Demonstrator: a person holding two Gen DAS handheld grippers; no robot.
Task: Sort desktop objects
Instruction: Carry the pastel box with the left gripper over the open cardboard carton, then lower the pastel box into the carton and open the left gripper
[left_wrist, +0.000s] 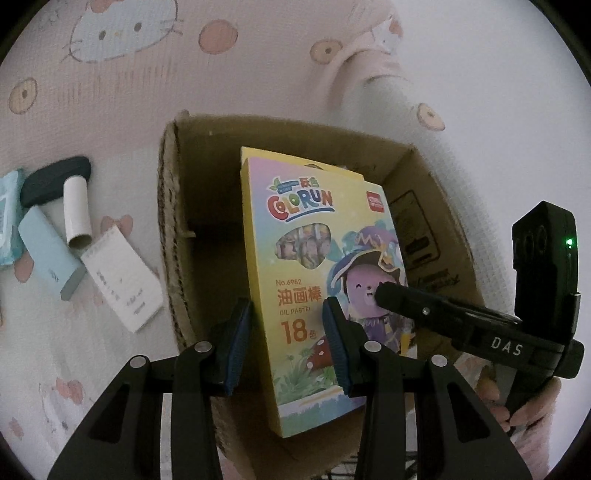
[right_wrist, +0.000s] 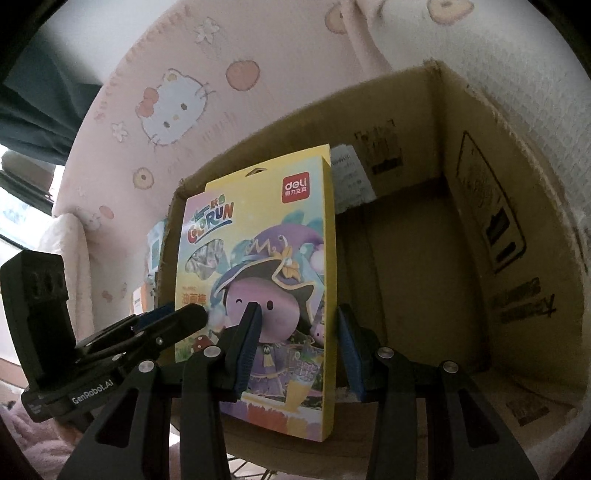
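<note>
A yellow oil pastel box with a cartoon wizard on its face is held upright over the open cardboard box. My left gripper is shut on its lower left edge, one blue pad behind the edge and one on the printed face. My right gripper is shut on its lower right edge in the same way. Each gripper shows in the other's view: the right one's fingers touch the face from the right, the left one's fingers from the left.
On the pink cartoon-cat cloth, left of the cardboard box, lie a dark case, a white tube, a light blue box, a white notepad and a blue packet. A paper slip leans inside the cardboard box.
</note>
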